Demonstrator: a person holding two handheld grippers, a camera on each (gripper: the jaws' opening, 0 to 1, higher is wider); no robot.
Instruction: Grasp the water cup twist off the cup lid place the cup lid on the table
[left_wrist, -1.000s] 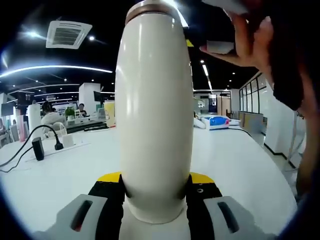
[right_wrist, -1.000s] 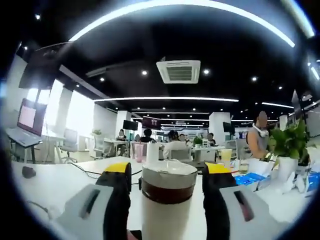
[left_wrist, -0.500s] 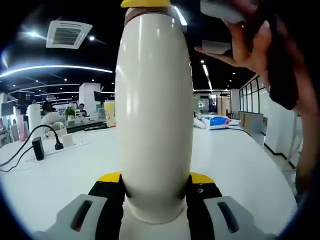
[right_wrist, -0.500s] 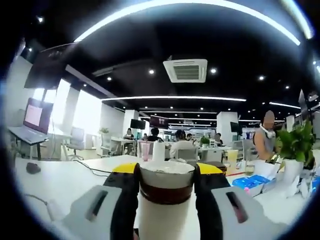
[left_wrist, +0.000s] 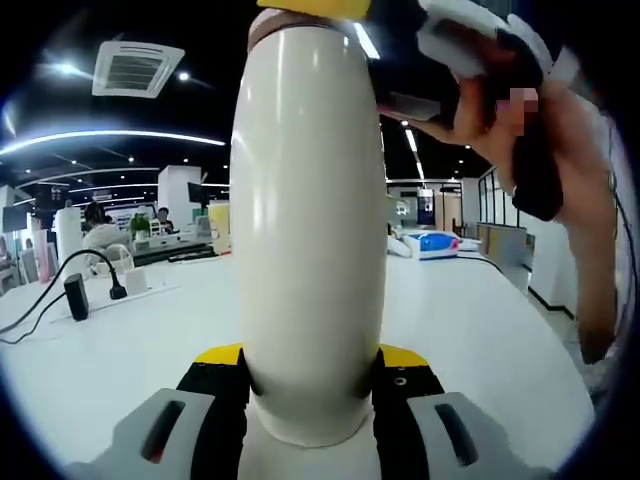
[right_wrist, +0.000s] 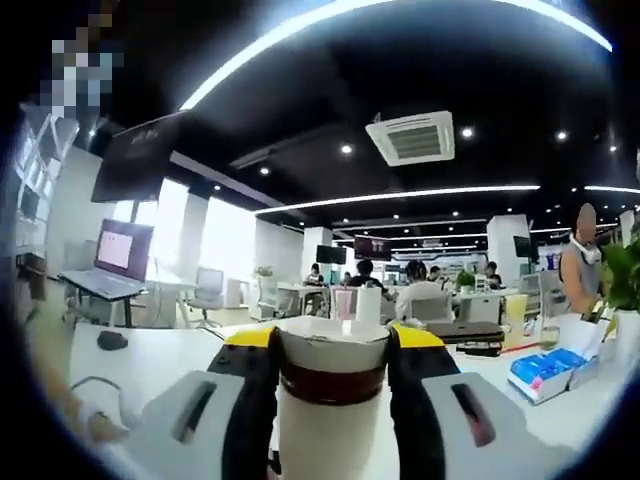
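A tall cream water cup (left_wrist: 310, 230) stands upright on the white table (left_wrist: 120, 340). My left gripper (left_wrist: 310, 358) is shut on its lower body, one yellow-tipped jaw on each side. At the cup's top, the right gripper (left_wrist: 315, 8) comes down over the lid, with a person's hand (left_wrist: 560, 120) holding it. In the right gripper view, the cup lid (right_wrist: 333, 340), white above a brown band (right_wrist: 333, 385), sits squeezed between the jaws of my right gripper (right_wrist: 333, 345), which is shut on it.
A power strip with a black plug (left_wrist: 75, 295) and its cable lie on the table at the left. A blue packet (left_wrist: 437, 242) lies further back on the right. A laptop (right_wrist: 118, 250), a mouse (right_wrist: 112, 340) and a blue box (right_wrist: 548, 370) sit around the table.
The right jaws closed onto the lid a second ago. Since then the background in the right gripper view has swung rightward while the lid stays gripped. The left gripper and cup are unmoved.
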